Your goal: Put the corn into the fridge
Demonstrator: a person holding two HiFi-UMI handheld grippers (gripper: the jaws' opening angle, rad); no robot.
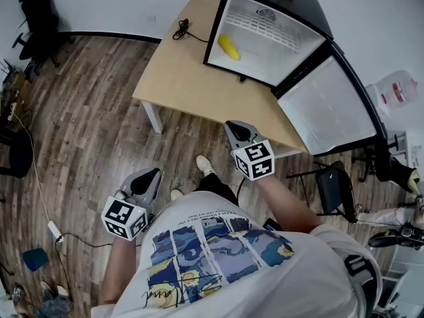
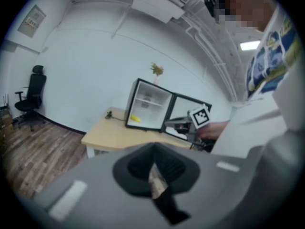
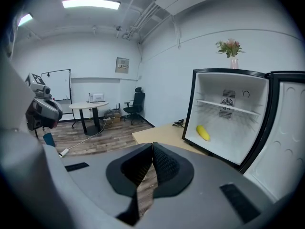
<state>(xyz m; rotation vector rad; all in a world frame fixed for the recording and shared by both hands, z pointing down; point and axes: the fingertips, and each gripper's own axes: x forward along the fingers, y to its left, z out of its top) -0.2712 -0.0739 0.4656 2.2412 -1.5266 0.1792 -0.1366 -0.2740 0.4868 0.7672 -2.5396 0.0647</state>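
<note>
The yellow corn (image 1: 228, 46) lies on the floor of the small open fridge (image 1: 268, 42), which stands on the wooden table (image 1: 179, 78). The corn (image 3: 203, 132) shows below the wire shelf in the right gripper view, and small (image 2: 136, 119) in the left gripper view. My right gripper (image 1: 232, 126) hovers at the table's near edge, short of the fridge. Its jaws are shut with nothing between them (image 3: 152, 149). My left gripper (image 1: 154, 173) hangs lower left over the wood floor, away from the table, jaws shut and empty (image 2: 153, 168).
The fridge door (image 1: 328, 105) stands swung open to the right. A black cable (image 1: 181, 28) lies on the table's far corner. A vase of flowers (image 3: 231, 49) tops the fridge. A black chair (image 1: 334, 191) stands right of me, and an office chair (image 1: 36, 12) far left.
</note>
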